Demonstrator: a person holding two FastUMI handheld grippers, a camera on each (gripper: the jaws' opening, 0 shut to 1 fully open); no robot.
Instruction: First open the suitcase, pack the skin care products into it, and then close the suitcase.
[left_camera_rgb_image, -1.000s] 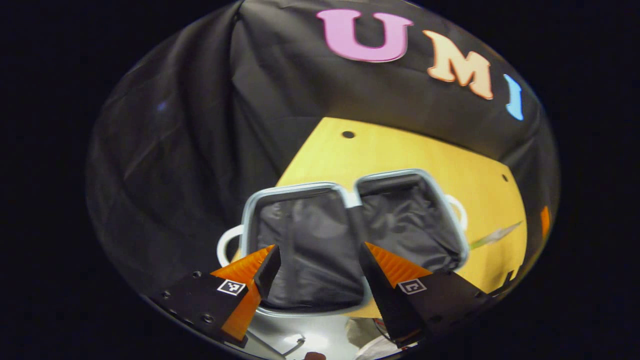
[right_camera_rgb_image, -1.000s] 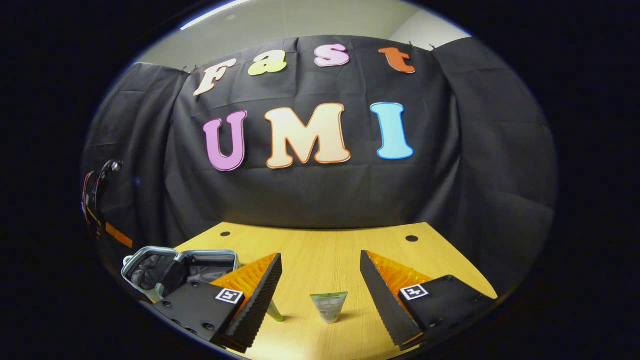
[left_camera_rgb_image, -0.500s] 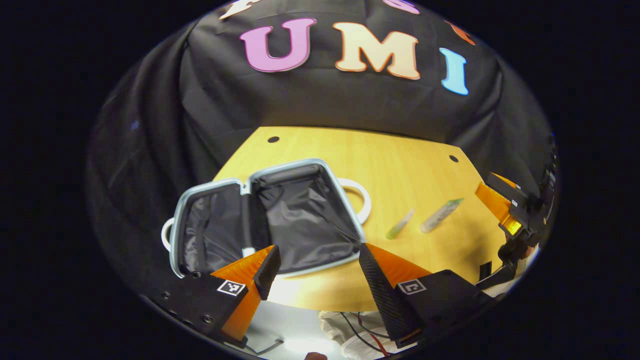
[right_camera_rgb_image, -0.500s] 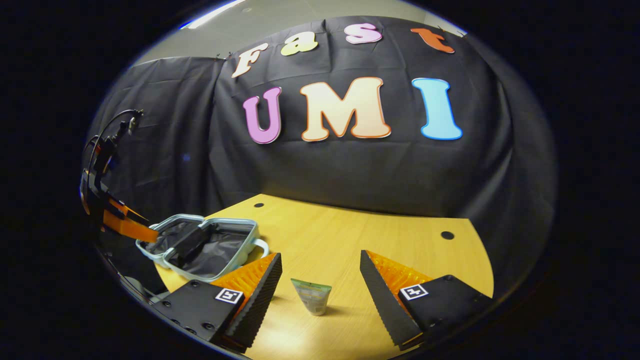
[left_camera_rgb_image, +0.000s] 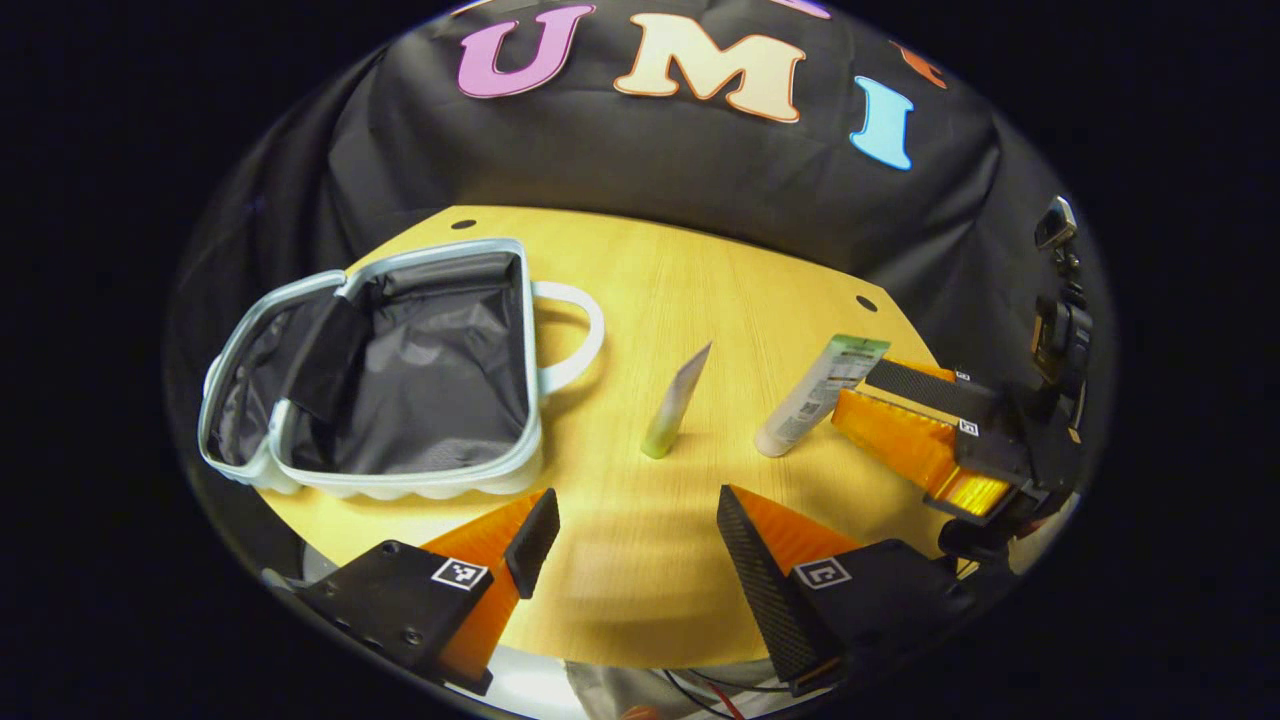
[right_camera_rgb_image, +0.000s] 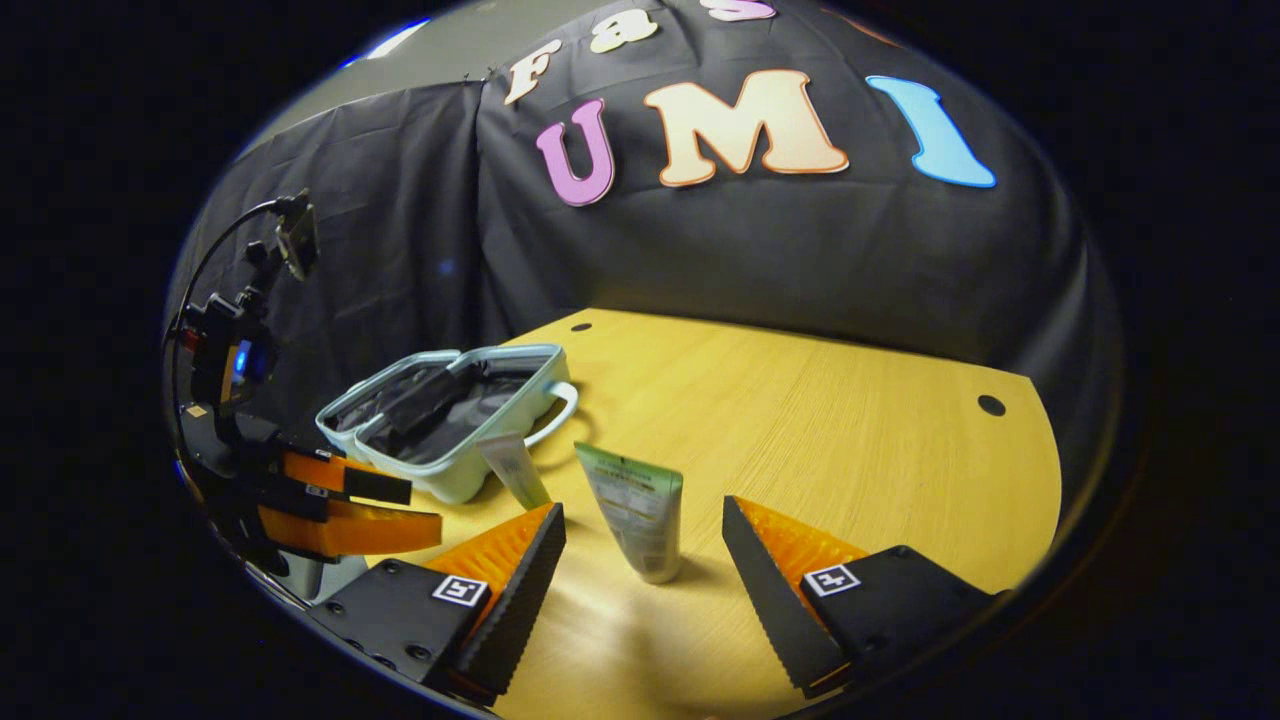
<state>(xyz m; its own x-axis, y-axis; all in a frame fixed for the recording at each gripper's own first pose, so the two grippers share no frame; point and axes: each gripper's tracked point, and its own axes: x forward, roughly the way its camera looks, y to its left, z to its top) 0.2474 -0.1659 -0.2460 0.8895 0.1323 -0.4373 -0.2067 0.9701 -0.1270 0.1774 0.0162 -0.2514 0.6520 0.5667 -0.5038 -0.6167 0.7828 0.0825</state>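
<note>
A small suitcase (left_camera_rgb_image: 400, 370) lies fully open on the left side of a yellow wooden table (left_camera_rgb_image: 720, 290), its two dark-lined halves spread flat and a pale loop handle jutting toward the table's middle. To its right, well apart from it, two skin care tubes stand cap-down on the bare wood: a slim green tube (left_camera_rgb_image: 676, 402) nearer the case and a larger white tube (left_camera_rgb_image: 820, 395) farther right.

The left gripper (left_camera_rgb_image: 625, 530) hangs over the table's near edge, fingers spread wide with nothing between them, the slim tube a little beyond its tips. In the right gripper view, the right gripper (right_camera_rgb_image: 640, 540) sits low at the near edge, its fingers also wide apart, with the white tube (right_camera_rgb_image: 635, 520) standing between them and touching neither. The slim green tube (right_camera_rgb_image: 513, 468) stands just behind and left, in front of the suitcase (right_camera_rgb_image: 450, 410). The left gripper (right_camera_rgb_image: 340, 505) shows at the far left of that view.
</note>
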